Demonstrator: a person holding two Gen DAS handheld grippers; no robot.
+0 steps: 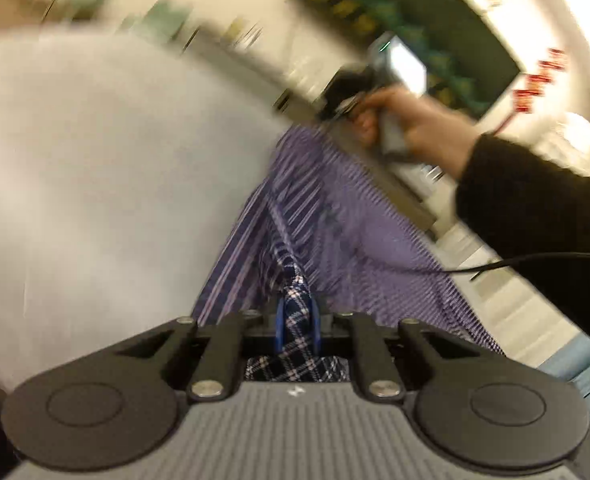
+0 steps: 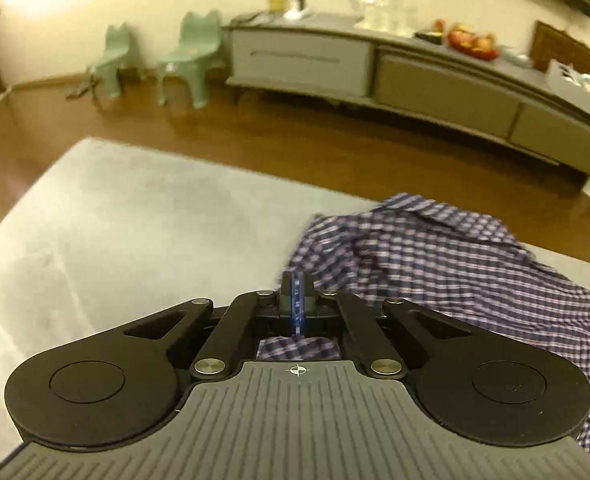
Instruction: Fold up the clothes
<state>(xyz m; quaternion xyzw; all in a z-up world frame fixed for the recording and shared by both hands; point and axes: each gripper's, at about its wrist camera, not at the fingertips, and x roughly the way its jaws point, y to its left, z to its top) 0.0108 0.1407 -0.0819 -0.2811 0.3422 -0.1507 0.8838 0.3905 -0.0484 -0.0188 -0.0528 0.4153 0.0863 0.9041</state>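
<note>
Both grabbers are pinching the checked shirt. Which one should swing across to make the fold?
Probably the left gripper. Its view is blurred, the shirt stretching up to the right gripper. The right gripper's own view is sharp, with cloth resting on the grey surface.

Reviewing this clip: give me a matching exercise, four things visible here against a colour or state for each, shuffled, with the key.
Things:
1. left tool
2. checked shirt
3. small chairs
4. fruit bowl

States:
A. pale green, on the wooden floor
B. shut on fabric
C. red, on the long sideboard
D. blue and white, partly lying on the grey surface

Pairs: 1-B, 2-D, 3-A, 4-C
</note>
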